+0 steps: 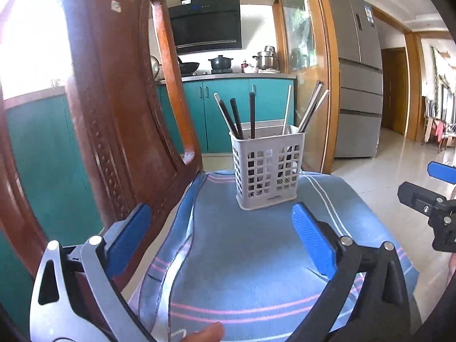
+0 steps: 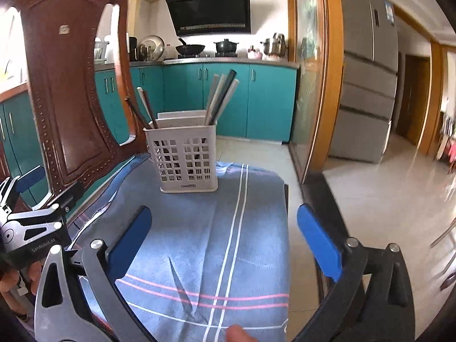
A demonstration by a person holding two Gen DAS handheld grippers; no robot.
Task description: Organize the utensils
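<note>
- Both sets of jaws are released and spread wide: my left gripper (image 1: 221,236) has nothing between its blue pads, and my right gripper (image 2: 223,238) is just as empty.
- Both grippers hang over a blue striped cloth (image 1: 250,256) draped across the seat of a brown wooden chair (image 1: 114,99).
- Ahead of both stands the white perforated utensil holder (image 1: 268,168), upright on the cloth near the far edge of the seat, just beside the chair's backrest.
- Chopsticks (image 1: 236,118) stick up out of it, dark ones leaning to one side and pale ones (image 1: 313,108) leaning to the other.
- From the right wrist view, my left gripper shows at the left edge, beside the backrest.
- A fingertip (image 1: 205,335) shows at the bottom of each view.
- Behind the chair are teal cabinets (image 1: 228,114), a stove with pots, and a grey fridge (image 1: 356,71).
</note>
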